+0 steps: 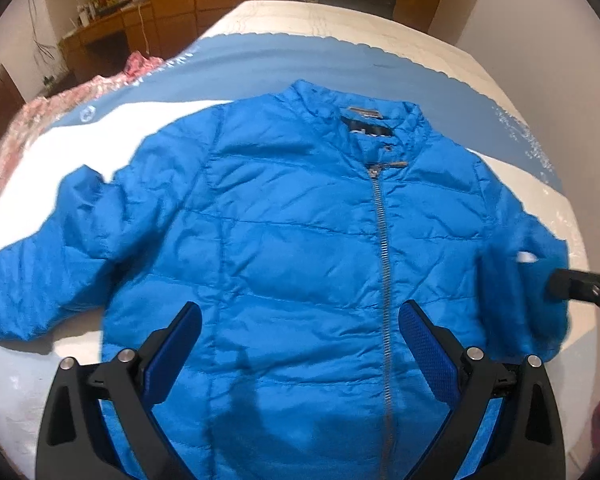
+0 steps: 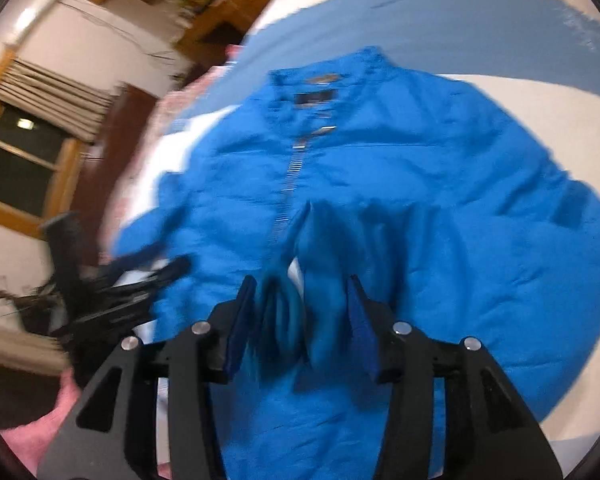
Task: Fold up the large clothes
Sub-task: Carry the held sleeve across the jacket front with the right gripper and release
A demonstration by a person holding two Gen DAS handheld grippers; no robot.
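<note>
One blue puffer jacket (image 1: 284, 240) lies zipped, front up, on the bed (image 1: 340, 20). Left tongs (image 1: 300, 344) hover released above its hem. Right tongs (image 2: 300, 320), spread loosely around a sleeve fold (image 2: 324, 264), look mid-fold; next, lay it flat across the chest.

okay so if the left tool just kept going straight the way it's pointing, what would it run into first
Most likely the front of the blue jacket, left of its zipper. The left tool stands open and empty, angled down over the jacket's lower chest panel, with nothing visible between them. Depth is hard to judge in this fisheye view.
</note>
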